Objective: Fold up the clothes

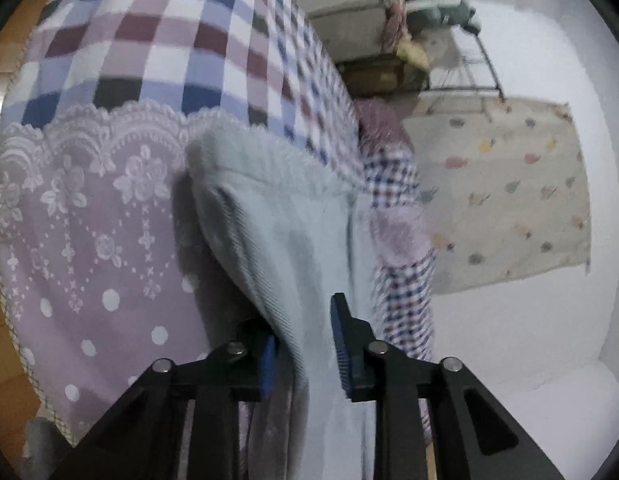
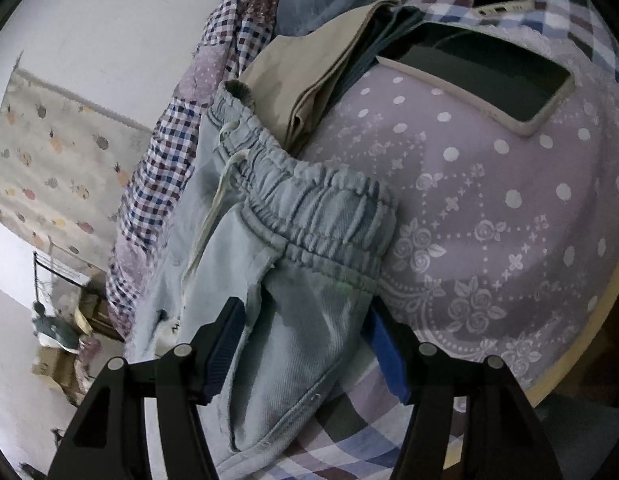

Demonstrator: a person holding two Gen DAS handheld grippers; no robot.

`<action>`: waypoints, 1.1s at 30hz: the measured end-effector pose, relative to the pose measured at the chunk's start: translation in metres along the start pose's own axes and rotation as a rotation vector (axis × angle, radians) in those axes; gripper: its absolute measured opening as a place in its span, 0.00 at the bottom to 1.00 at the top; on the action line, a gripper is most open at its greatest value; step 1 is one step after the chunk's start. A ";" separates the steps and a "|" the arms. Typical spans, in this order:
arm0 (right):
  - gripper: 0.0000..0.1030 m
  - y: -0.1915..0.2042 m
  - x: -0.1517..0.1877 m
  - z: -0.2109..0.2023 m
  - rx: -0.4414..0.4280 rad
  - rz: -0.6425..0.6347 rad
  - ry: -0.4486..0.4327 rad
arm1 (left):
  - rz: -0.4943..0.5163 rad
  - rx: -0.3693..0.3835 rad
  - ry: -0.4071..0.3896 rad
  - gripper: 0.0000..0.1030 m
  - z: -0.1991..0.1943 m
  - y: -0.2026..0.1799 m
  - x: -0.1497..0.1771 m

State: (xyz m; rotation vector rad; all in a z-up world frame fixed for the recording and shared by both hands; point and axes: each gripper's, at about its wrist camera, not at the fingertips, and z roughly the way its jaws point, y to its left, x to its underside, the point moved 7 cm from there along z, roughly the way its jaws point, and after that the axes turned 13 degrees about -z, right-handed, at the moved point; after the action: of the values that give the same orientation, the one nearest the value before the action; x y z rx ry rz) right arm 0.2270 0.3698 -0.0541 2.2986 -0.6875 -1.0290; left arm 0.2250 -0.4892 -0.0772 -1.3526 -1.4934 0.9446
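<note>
Lilac lace bedspread (image 2: 489,216) beneath pale jeans (image 2: 309,240).

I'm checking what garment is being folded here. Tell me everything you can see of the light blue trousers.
The light blue trousers look like pale washed denim with a visible twill weave. They have a gathered elastic waistband and a whitish drawstring hanging loose. They lie rumpled on the lilac lace-print cover, beside folded beige fabric. The right gripper straddles cloth below the waistband, jaws apart. In the left wrist view, the left gripper brackets a raised fold, jaws apart.
</note>
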 end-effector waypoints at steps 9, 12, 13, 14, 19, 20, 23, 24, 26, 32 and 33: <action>0.57 -0.003 0.002 -0.001 -0.042 0.045 0.000 | 0.019 -0.083 0.034 0.21 0.009 0.006 0.010; 0.57 -0.003 0.002 0.001 -0.028 0.031 0.007 | -0.038 -0.144 0.083 0.21 0.021 0.021 0.012; 0.57 -0.002 0.001 0.003 -0.023 0.028 0.007 | -0.028 -0.140 0.079 0.21 0.020 0.018 0.011; 0.57 -0.002 0.001 0.005 -0.017 0.025 0.007 | -0.018 -0.138 0.074 0.21 0.020 0.016 0.011; 0.59 0.002 -0.003 0.014 0.018 -0.016 0.013 | -0.023 -0.063 0.021 0.10 0.009 0.010 0.006; 0.59 0.002 -0.002 0.014 0.024 -0.025 0.015 | -0.017 -0.069 0.014 0.09 0.007 0.010 0.007; 0.28 0.005 -0.002 0.008 0.011 -0.030 0.003 | 0.000 -0.072 0.003 0.05 0.003 0.009 0.011; 0.05 0.006 -0.002 0.006 0.004 -0.030 -0.003 | 0.007 -0.066 0.000 0.04 0.002 0.006 0.011; 0.04 0.011 -0.003 -0.001 0.007 -0.042 -0.020 | 0.016 -0.046 -0.002 0.04 0.005 -0.004 0.013; 0.03 0.029 -0.008 -0.033 -0.057 -0.041 -0.081 | 0.093 -0.011 0.012 0.03 0.001 -0.041 0.017; 0.03 0.031 -0.010 -0.035 -0.063 -0.040 -0.084 | 0.099 -0.004 0.013 0.03 0.003 -0.049 0.018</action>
State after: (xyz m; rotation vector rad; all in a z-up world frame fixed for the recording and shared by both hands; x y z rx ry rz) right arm 0.2417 0.3624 -0.0091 2.2344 -0.6348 -1.1548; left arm 0.2065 -0.4772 -0.0294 -1.4439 -1.4306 0.9935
